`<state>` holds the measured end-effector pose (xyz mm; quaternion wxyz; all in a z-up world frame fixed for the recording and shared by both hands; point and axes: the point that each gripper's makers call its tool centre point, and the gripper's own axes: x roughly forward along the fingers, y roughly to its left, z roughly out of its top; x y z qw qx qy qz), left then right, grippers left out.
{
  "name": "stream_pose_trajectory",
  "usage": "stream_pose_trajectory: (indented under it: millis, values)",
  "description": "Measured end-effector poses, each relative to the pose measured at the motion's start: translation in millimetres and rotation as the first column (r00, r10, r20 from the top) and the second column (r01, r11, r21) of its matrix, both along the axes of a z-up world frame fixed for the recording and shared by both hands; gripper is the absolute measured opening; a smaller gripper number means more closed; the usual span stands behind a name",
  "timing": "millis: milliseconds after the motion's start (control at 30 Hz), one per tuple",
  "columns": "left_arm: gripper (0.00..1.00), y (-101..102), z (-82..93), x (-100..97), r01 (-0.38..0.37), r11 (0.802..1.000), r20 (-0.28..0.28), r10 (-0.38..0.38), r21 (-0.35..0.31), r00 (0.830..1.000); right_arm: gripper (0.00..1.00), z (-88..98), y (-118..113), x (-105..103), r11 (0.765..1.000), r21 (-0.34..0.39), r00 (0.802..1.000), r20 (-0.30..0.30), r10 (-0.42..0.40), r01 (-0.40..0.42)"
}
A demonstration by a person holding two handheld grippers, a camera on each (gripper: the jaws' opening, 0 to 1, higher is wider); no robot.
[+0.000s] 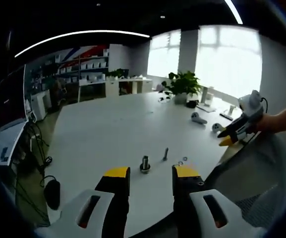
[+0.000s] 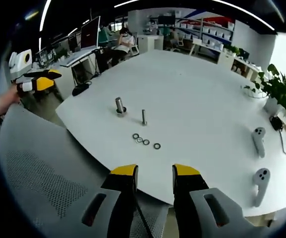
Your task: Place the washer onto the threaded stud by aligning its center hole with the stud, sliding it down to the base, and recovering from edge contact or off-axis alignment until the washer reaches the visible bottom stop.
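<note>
No words, numbers or brand names can be read anywhere. The boxes on the far shelves point(image 1: 90, 67) behind the white table point(image 1: 123, 124) are too small and blurry to read.

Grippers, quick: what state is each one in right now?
Left gripper: open, holding nothing, above the near table edge.
Right gripper: open, holding nothing, short of the washers.
</note>
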<state>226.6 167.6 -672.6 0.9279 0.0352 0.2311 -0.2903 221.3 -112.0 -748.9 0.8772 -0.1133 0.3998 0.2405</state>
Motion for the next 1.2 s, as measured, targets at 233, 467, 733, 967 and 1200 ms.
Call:
stream_pose_trajectory:
  millis: [233,467,733,967,1200]
  values:
    - [0.32,1,-3.1,-0.4,0.003,1.0,-0.005,-0.003,0.026,1.0,0.3,3.4,4,4,0.999,0.047,1.0,-0.014,0.002,-0.001]
    - [0.32,2,-6.2,-1.3,0.002,0.999,-0.01,-0.002,0.047,1.0,0.3,-15.6,17,-5,0.994,0.106,0.983,-0.173,0.056,-0.038]
    - [0.32,8,-7.4,0.5,-0.028,0.999,-0.015,0.028,0.043,0.999,0.3,-32.1,20,35,0.994,0.019,0.98,-0.167,0.109,-0.107]
    - [0.31,9,-14.3,-0.7,-0.031,0.998,-0.048,0.033,0.05,0.998,0.29,-55.0,29,58,0.96,-0.103,0.957,-0.157,0.244,-0.261]
    - [0.31,12,-20.8,-0.9,-0.042,0.998,-0.084,0.046,0.045,0.995,0.24,-91.3,21,64,0.881,-0.222,0.895,-0.272,0.355,-0.417]
